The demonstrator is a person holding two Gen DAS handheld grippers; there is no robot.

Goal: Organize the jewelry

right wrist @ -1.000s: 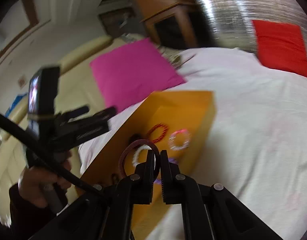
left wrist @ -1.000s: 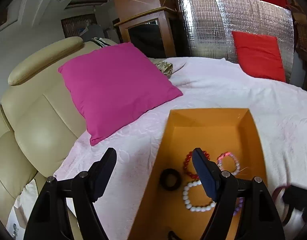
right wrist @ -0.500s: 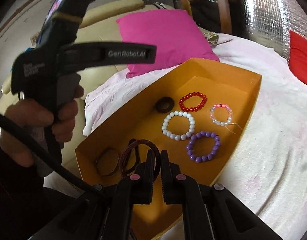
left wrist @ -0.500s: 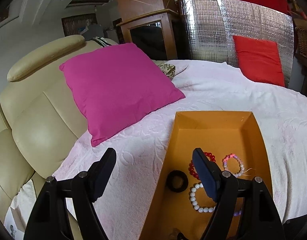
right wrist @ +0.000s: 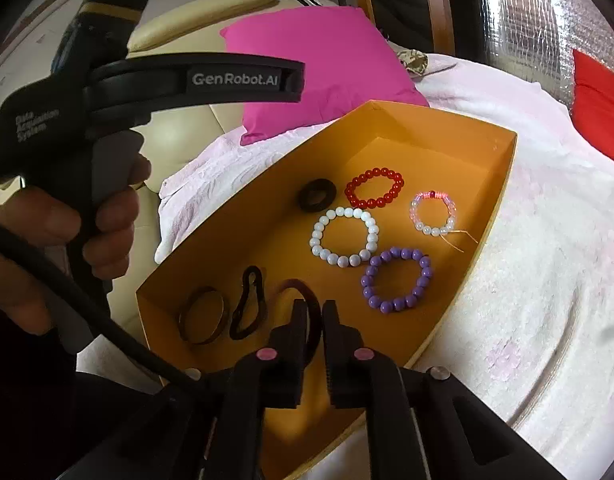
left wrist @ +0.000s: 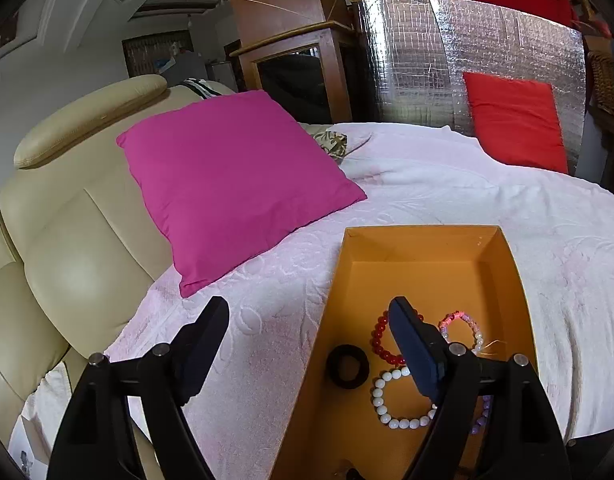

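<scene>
An orange box (right wrist: 503, 168) lies on a white bedspread. In it are red (right wrist: 374, 193), white (right wrist: 344, 237), pink (right wrist: 433, 213) and purple (right wrist: 396, 279) bead bracelets, a black ring (right wrist: 317, 195), a brown bangle (right wrist: 203, 315) and a dark hair tie (right wrist: 247, 303). My right gripper (right wrist: 315, 312) is shut on a dark maroon hair band (right wrist: 303, 292), low over the box's near end. My left gripper (left wrist: 307, 320) is open and empty, straddling the box's left wall (left wrist: 327, 320); it also shows in the right wrist view (right wrist: 187, 80).
A magenta pillow (left wrist: 235, 176) leans on a cream leather headboard (left wrist: 67, 220) at left. A red cushion (left wrist: 515, 120) rests against a silver foil panel (left wrist: 427, 60) at the back. A wooden cabinet (left wrist: 299, 68) stands behind the bed.
My right gripper has come down over the box with the maroon band, bringing it near the box floor beside the hair tie. My left gripper has drawn back slightly and stays open.
</scene>
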